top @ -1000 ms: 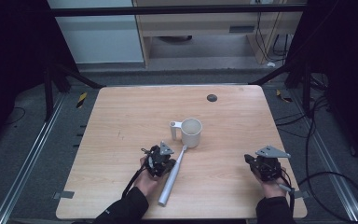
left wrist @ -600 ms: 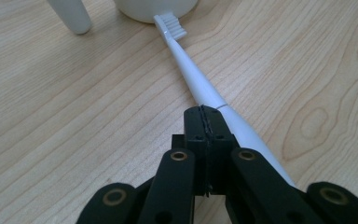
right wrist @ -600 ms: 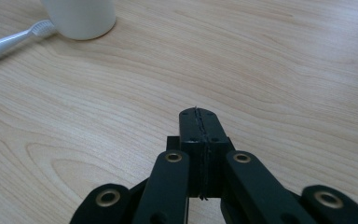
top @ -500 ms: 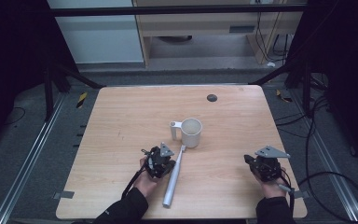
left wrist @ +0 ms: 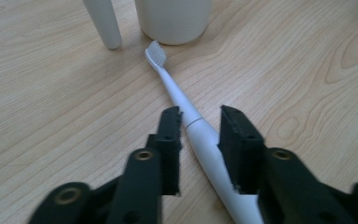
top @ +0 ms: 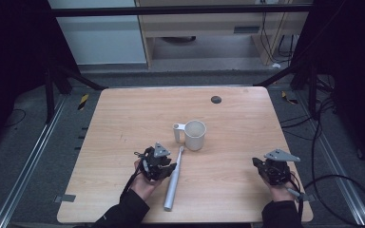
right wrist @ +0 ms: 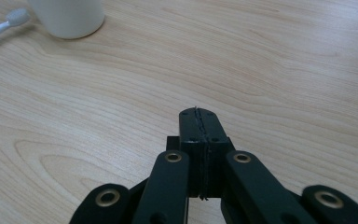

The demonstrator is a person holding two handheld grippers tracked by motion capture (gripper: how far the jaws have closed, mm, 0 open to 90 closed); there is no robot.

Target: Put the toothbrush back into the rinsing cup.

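Left hand-held gripper (left wrist: 199, 122), jaws parted and set one on each side of the white electric toothbrush (left wrist: 193, 126), at the collar where the slim neck meets the thicker handle; neither pad visibly presses the body yet, so nothing is held. The toothbrush lies flat on the wooden worktop (top: 123, 118), handle toward the near edge, bristle head (left wrist: 156, 50) pointing far and stopping just short of the base of the white mug (top: 194, 135), whose handle (top: 177, 132) stands to its left. For a sound grasp, the jaws probably ought to stay square to the long axis and close evenly, so that the round body does not roll or squirt out; a hold slightly lower on the thick handle may balance better than one on the taper. A lift should likely begin straight up, keeping the head off the mug. Right hand-held gripper (right wrist: 200, 115), jaws pressed together and empty, rests at the near right of the worktop, well apart from the toothbrush.
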